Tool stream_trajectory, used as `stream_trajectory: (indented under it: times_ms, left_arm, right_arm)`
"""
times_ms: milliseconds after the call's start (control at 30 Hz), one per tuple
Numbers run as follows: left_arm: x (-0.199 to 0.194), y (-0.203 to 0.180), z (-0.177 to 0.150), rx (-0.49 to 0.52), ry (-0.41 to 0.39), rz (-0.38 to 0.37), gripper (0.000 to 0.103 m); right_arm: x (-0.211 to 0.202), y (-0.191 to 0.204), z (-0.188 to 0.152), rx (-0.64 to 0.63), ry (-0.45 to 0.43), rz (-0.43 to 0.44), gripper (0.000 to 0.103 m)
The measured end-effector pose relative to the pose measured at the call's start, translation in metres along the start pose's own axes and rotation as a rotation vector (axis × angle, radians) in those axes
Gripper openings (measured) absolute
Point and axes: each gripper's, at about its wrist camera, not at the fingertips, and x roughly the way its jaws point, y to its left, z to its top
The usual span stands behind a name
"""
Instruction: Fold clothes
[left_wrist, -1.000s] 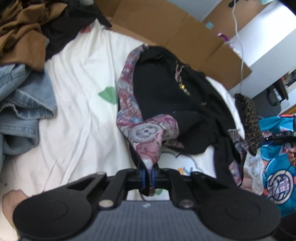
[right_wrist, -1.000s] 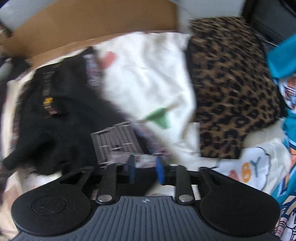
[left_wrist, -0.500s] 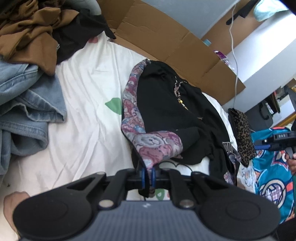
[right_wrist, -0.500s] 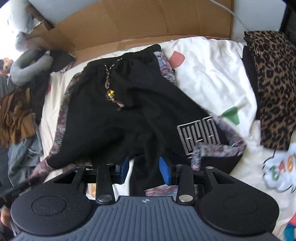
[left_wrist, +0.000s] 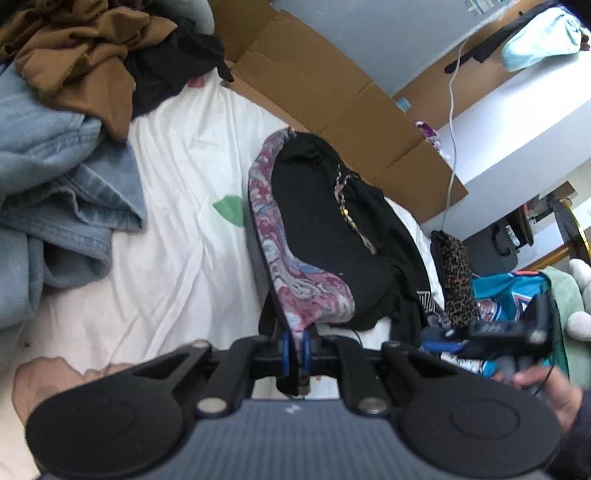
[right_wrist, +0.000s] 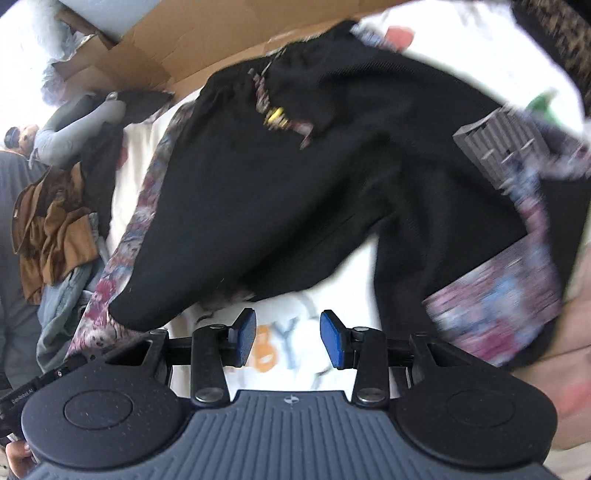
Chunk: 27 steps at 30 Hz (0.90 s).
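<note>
Left wrist view: left gripper (left_wrist: 295, 345) pinching hem of black trousers w/ paisley side stripes (left_wrist: 325, 236), spread on white bedsheet (left_wrist: 177, 236).
Right gripper (right_wrist: 288, 334): jaws spread, empty, just above other leg.
Tip: grab matching hem, pull legs even before folding.

A: What lies ahead of the left gripper (left_wrist: 295, 349)?
B: The trousers (left_wrist: 332, 236), on the sheet (left_wrist: 177, 236).
A: And left?
B: Denim (left_wrist: 55, 192), with a clothes heap (left_wrist: 92, 55) behind it.

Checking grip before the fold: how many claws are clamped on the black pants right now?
1. The left claw is shut on a leg hem of the black pants; the right claw is open, holding nothing.
</note>
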Motion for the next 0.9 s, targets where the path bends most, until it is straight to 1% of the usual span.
stream_trajectory:
  times_ms: [100, 267, 467, 633, 733, 800, 867, 900]
  left_arm:
    - [-0.003, 0.009, 0.009, -0.042, -0.023, -0.008, 0.008]
    - [-0.002, 0.017, 0.022, -0.033, -0.054, 0.028, 0.008]
    - [0.003, 0.022, 0.033, -0.030, -0.084, 0.050, 0.008]
    - [0.011, 0.029, 0.041, -0.043, -0.094, 0.067, 0.008]
    - [0.016, 0.031, 0.045, -0.044, -0.104, 0.073, 0.008]
    - [0.020, 0.032, 0.049, -0.046, -0.110, 0.075, 0.008]
    - [0.024, 0.033, 0.053, -0.046, -0.112, 0.078, 0.008]
    - [0.026, 0.033, 0.055, -0.046, -0.113, 0.080, 0.008]
  right_arm:
    - [0.029, 0.007, -0.011, 0.054, -0.002, 0.025, 0.050]
    - [0.063, 0.023, -0.022, 0.097, -0.012, 0.054, 0.050]
    - [0.089, 0.034, -0.019, 0.117, -0.037, 0.041, 0.052]
    - [0.099, 0.026, -0.008, 0.194, -0.061, -0.015, 0.052]
    - [0.105, 0.020, -0.006, 0.267, -0.074, -0.023, 0.052]
    - [0.109, 0.026, -0.006, 0.270, -0.085, -0.038, 0.054]
    - [0.111, 0.035, -0.007, 0.251, -0.094, -0.054, 0.063]
    - [0.112, 0.038, -0.007, 0.244, -0.102, -0.063, 0.063]
